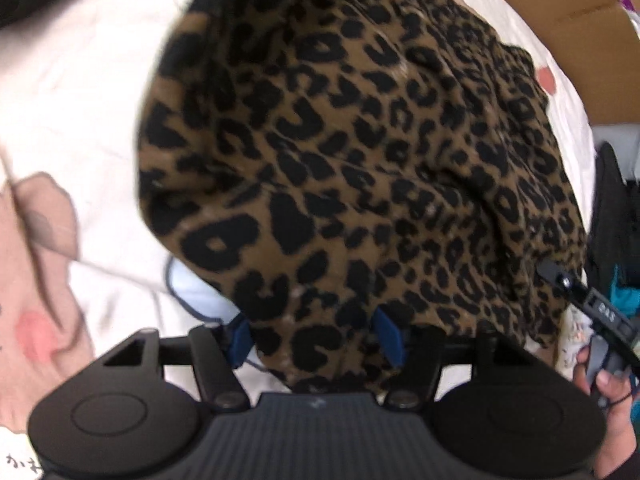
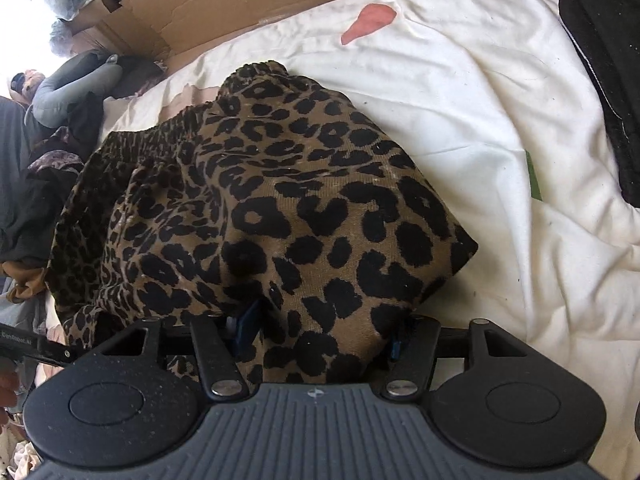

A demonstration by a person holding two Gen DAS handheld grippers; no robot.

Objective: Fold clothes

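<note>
A leopard-print garment (image 1: pixel 344 152) is bunched over a white bedsheet (image 1: pixel 80 92) and fills most of both views. My left gripper (image 1: pixel 316 336) is shut on a thick fold of its near edge; cloth hides the tips of the blue fingers (image 1: pixel 388 336). At the right edge of the left wrist view, the right gripper's black arm (image 1: pixel 580 300) touches the cloth, with a hand (image 1: pixel 612 396) on its handle. In the right wrist view my right gripper (image 2: pixel 320 332) is shut on the garment (image 2: pixel 304 200), whose gathered waistband (image 2: pixel 160 136) lies at the upper left.
A flattened cardboard box (image 2: pixel 240 4) lies along the far side of the bed. Dark clothes and a grey cushion (image 2: pixel 72 88) are piled to the left. A black item (image 2: pixel 612 80) sits at the right edge. The white sheet (image 2: pixel 500 120) has pink patches.
</note>
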